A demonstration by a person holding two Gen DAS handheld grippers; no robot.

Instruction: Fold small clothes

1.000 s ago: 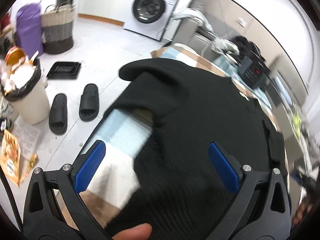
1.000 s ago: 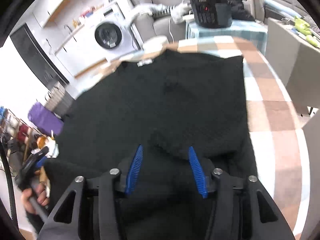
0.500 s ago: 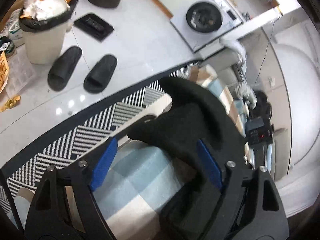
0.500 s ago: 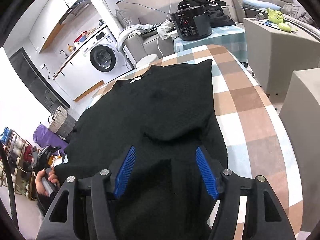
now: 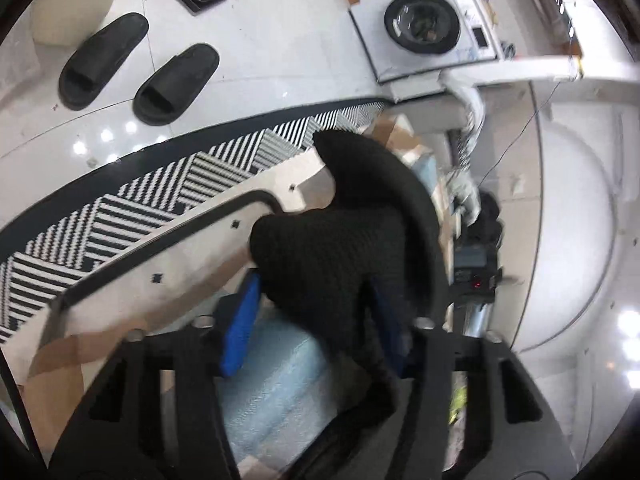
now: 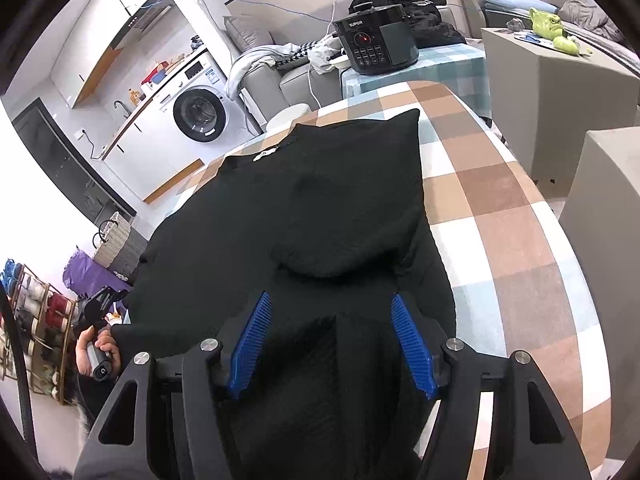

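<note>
A black knit sweater lies spread on the checked tablecloth, its right sleeve folded inward over the body. My right gripper hovers over the sweater's near hem with its blue pads apart and nothing between them. My left gripper is at the table's left edge with a bunched fold of the black sweater between its blue pads, which have narrowed around it. The left gripper also shows in the right wrist view, held in a hand beside the sweater's left edge.
A black pressure cooker stands beyond the table's far end. A washing machine stands at the back. Grey blocks stand right of the table. Two black slippers and a striped rug lie on the floor at the left.
The left gripper has swung down to the table's left edge and narrowed around a fold of the sweater. The right gripper has lifted back from the sweater and opened wider.
</note>
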